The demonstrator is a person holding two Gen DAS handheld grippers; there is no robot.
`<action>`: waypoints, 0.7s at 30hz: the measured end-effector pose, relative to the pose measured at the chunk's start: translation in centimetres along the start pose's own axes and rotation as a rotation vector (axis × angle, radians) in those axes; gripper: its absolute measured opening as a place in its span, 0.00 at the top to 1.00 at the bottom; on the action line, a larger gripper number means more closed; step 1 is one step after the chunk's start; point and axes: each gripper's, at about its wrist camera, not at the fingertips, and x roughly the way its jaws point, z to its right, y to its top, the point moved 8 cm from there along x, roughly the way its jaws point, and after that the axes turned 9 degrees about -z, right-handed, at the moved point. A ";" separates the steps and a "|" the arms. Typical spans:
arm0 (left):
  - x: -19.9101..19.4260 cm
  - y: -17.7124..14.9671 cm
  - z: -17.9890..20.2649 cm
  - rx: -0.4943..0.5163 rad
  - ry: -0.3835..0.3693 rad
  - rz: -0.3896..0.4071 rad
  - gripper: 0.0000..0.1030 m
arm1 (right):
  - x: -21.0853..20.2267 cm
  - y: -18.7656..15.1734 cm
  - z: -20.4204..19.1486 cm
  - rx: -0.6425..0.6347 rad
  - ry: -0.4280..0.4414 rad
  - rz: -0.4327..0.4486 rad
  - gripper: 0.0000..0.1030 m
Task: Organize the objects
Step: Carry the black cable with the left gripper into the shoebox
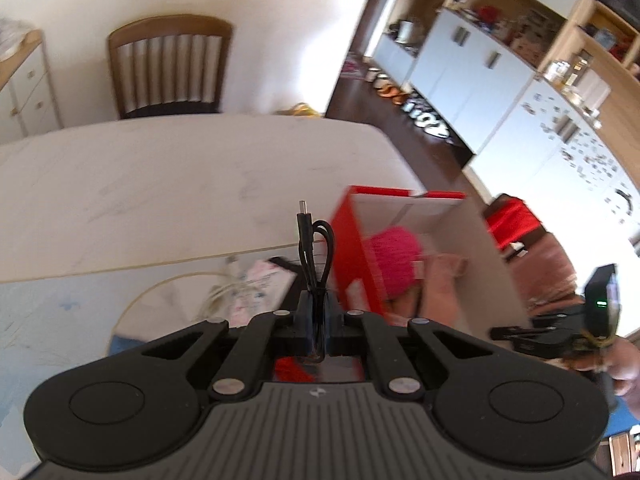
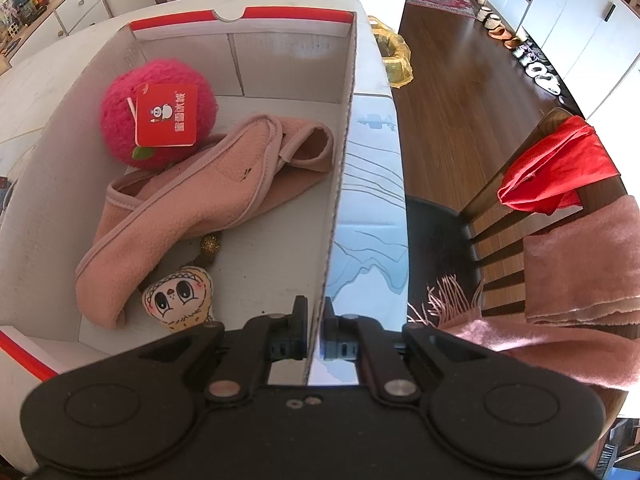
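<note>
My left gripper (image 1: pixel 316 300) is shut on a coiled black USB cable (image 1: pixel 316 244), held in the air just left of the red and white cardboard box (image 1: pixel 350 240). My right gripper (image 2: pixel 316 312) is shut on the box's right wall (image 2: pixel 340 184) near its front corner. Inside the box lie a pink plush ball (image 2: pixel 158 120) with a red tag, a folded pink fleece cloth (image 2: pixel 192 204), a small beige cartoon plush (image 2: pixel 178 298) and a gold bead (image 2: pixel 210 244). The plush ball also shows in the left wrist view (image 1: pixel 394 260).
The box stands on a white table (image 1: pixel 160 184) with a pale blue mat (image 2: pixel 372 216). A white cable and a patterned item (image 1: pixel 256 284) lie on the mat. Wooden chairs stand at the far side (image 1: pixel 172 64) and right (image 2: pixel 540 184), draped with red and pink cloths.
</note>
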 end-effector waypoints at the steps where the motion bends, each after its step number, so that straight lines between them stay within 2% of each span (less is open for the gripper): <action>1: -0.2 0.1 1.0 0.017 -0.012 0.002 0.96 | 0.0 0.0 0.0 -0.001 0.000 0.001 0.95; 10: 0.7 0.9 9.7 0.149 -0.150 -0.031 0.96 | 0.0 -0.1 0.1 -0.006 0.009 0.004 0.95; 16: 5.8 -0.9 14.0 0.223 -0.181 -0.137 0.96 | 0.0 -0.2 0.2 -0.006 0.013 0.006 0.95; 21: 10.2 -3.2 15.8 0.264 -0.170 -0.228 0.96 | 0.0 -0.2 0.2 -0.005 0.014 0.006 0.95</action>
